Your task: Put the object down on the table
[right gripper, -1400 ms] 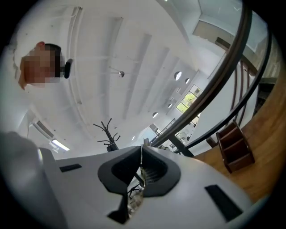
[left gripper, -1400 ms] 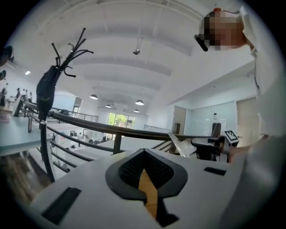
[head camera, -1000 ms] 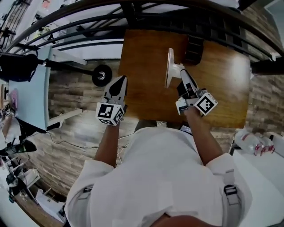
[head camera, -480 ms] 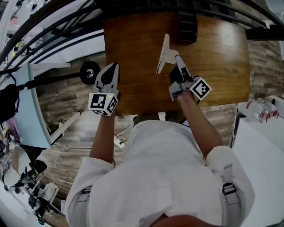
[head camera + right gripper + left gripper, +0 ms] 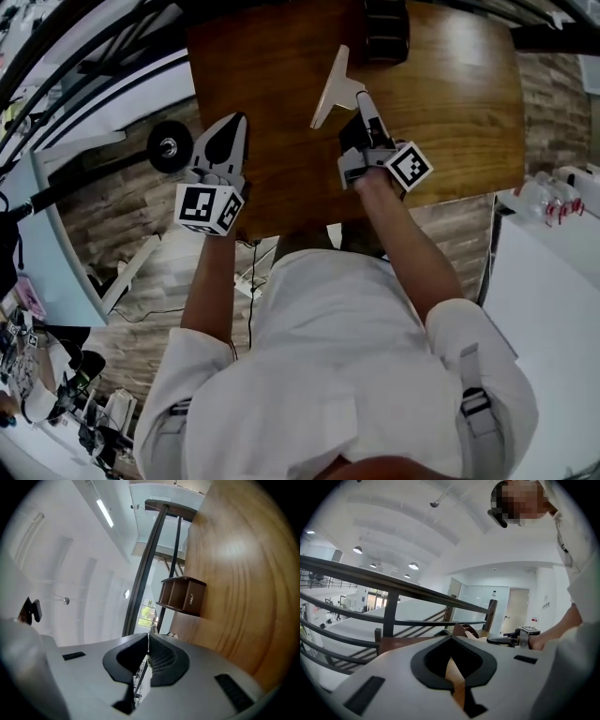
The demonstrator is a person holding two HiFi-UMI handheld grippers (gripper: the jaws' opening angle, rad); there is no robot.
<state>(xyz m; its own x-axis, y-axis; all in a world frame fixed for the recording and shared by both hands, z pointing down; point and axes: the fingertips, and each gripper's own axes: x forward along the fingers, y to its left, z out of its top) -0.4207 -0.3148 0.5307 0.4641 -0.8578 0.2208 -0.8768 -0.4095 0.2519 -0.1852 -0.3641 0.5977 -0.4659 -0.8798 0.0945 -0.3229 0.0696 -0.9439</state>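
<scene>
At about 11 o'clock in the head view, the left hand-held gripper hangs over the near left edge of the tabletop. Its jaws are drawn together on nothing, with only a sliver of wood showing through the seam in its own view. It has kept that place over the last second and takes no part in the work. Further right, toward 12 o'clock, is the object, a thin white flat piece. A second ago it stood nearly straight up and edge-on to the head camera. Now it leans, with its top swung toward 1 o'clock and its lower end out toward 7 o'clock. Over the wood it has hardly shifted, so what has changed is the tilt, not the place. The right hand-held gripper, at about 1 o'clock, is clamped narrowly on the object's edge. Its own view shows the white sliver pinched between the ribbed pads, and the gripper is rolled so the tabletop fills the right side. A dark brown box stands just beyond, at the far edge. The lean suggests the piece is being tipped over to lie flat — the put-down looks under way but not finished. No view shows whether the lower end is touching the wood yet, and the grip is not released.
</scene>
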